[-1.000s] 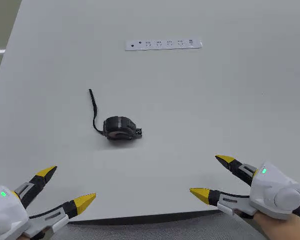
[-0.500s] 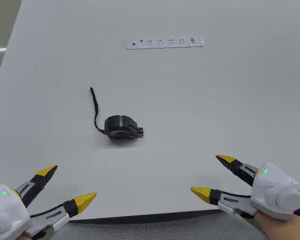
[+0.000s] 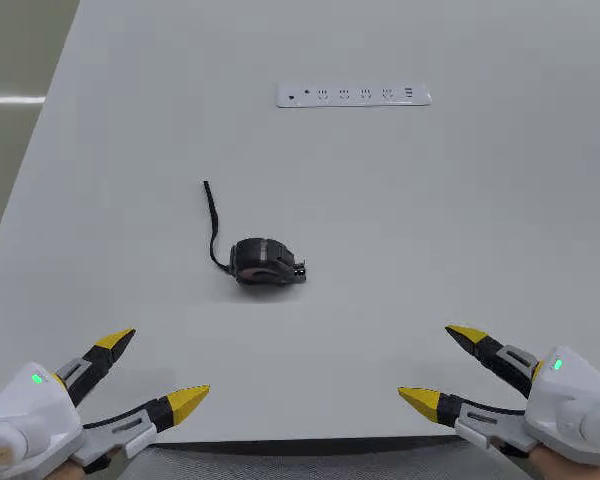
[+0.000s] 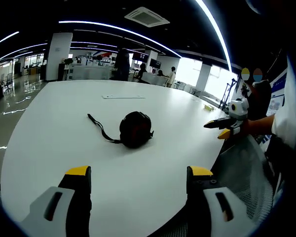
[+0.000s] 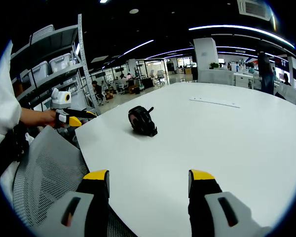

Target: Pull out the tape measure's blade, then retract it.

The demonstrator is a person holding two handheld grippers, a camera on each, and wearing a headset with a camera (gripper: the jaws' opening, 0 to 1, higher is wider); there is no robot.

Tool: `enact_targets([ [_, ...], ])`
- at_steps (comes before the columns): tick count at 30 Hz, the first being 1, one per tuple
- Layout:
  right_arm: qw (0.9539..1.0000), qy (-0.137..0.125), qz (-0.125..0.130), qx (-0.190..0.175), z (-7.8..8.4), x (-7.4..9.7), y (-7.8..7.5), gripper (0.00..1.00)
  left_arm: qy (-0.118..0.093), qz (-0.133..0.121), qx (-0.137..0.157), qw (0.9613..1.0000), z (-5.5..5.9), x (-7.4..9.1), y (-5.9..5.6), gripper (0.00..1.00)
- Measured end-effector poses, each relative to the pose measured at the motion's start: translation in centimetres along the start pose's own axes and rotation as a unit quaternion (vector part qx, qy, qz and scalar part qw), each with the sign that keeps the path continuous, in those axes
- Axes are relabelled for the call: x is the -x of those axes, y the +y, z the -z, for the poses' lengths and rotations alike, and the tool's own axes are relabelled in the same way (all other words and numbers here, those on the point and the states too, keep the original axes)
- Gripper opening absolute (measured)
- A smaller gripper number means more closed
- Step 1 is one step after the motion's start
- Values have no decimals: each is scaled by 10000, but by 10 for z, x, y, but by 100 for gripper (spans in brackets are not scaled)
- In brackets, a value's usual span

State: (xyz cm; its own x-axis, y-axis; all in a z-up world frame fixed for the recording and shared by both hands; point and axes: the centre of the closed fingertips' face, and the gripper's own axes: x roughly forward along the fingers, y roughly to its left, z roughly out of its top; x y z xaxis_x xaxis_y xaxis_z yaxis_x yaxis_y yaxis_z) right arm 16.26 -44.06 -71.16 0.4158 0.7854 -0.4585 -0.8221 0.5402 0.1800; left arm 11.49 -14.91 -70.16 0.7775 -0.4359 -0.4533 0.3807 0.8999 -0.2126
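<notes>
On the broad white bench (image 3: pixel 460 220), a black, rounded tape measure (image 3: pixel 266 263) lies near the middle, well ahead of both claws and touched by neither. A thin black wrist strap (image 3: pixel 213 222) runs from its left side and trails away across the surface towards the far edge. A small dark tab shows at the case's right side in the head view. Farther back, well apart from the tape measure, a long white power strip (image 3: pixel 354 95) lies flat with its row of sockets facing up.

Near the bench's front edge, the left claw (image 3: pixel 158 368), white-bodied with black jaws and yellow tips, hovers with its jaws spread wide and nothing between them. The right claw (image 3: pixel 436 365), of the same make, hovers at the other side, also spread wide and empty. Both point roughly inward towards the tape measure. A green light glows on each white body. Grey mesh chair fabric (image 3: pixel 280 462) shows just below the bench's front edge.
</notes>
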Motion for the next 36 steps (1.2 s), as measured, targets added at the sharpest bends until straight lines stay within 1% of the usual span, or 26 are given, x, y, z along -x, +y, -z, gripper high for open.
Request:
enact_targets([
  [5, 10000, 14, -52, 32, -1, -3, 0, 65, -47, 5, 26, 10000, -3, -7, 3, 77],
  [9, 9999, 19, -104, 67, -2, -6, -2, 64, -64, 51, -15, 10000, -7, -15, 2, 77],
  [13, 9998, 23, -142, 129, -5, -9, -3, 63, -45, 79, -54, 9999, -11, -22, 3, 76],
  [16, 9996, -67, -230, 175, -10, -10, -1, 62, 11, 81, -158, 9998, -11, -27, 3, 74],
  [22, 9992, -34, -305, 249, -11, -14, -2, 61, 45, 120, -269, 9996, -14, -35, 2, 73],
  [26, 9990, -12, -351, 291, -11, -16, -3, 60, 112, 126, -418, 9990, -14, -39, 1, 73],
  [28, 9989, -2, -370, 289, -11, -18, -4, 60, 99, 165, -411, 9990, -15, -40, -1, 72],
  [31, 9989, 1, -388, 277, -10, -19, -6, 60, 156, 162, -456, 9987, -13, -42, -1, 72],
  [36, 9988, 5, -415, 276, -13, -23, -9, 59, 156, 165, -433, 9988, -17, -47, -1, 71],
])
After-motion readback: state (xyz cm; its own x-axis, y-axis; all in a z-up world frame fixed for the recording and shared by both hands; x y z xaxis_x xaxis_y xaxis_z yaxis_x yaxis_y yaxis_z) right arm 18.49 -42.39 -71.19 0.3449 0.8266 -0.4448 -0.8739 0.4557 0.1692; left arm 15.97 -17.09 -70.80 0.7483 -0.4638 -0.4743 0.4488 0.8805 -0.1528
